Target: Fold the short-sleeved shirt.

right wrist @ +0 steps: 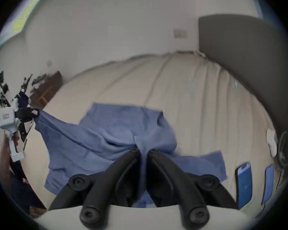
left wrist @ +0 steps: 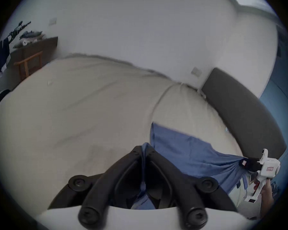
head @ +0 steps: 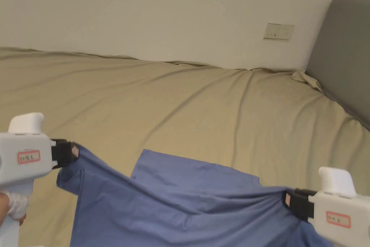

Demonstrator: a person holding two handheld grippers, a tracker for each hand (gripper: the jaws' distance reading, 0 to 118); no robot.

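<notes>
A wide bed in a wrinkled beige sheet [head: 180,103] meets a white wall [head: 162,9] and grey padded headboard [head: 343,56]. The blue short-sleeved cotton shirt [head: 188,200] lies on it, its lower part cut off in the head view. The left gripper [head: 74,152] and right gripper [head: 288,199] each pinch an edge. Two blue phones [right wrist: 244,184] show beside it.

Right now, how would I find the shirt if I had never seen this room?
Look at the big bed with the tan sheet, beside the grey headboard. Near its front edge lies the blue shirt, pinched and stretched between the left gripper and right gripper. It is the only blue cloth on the sheet.
</notes>
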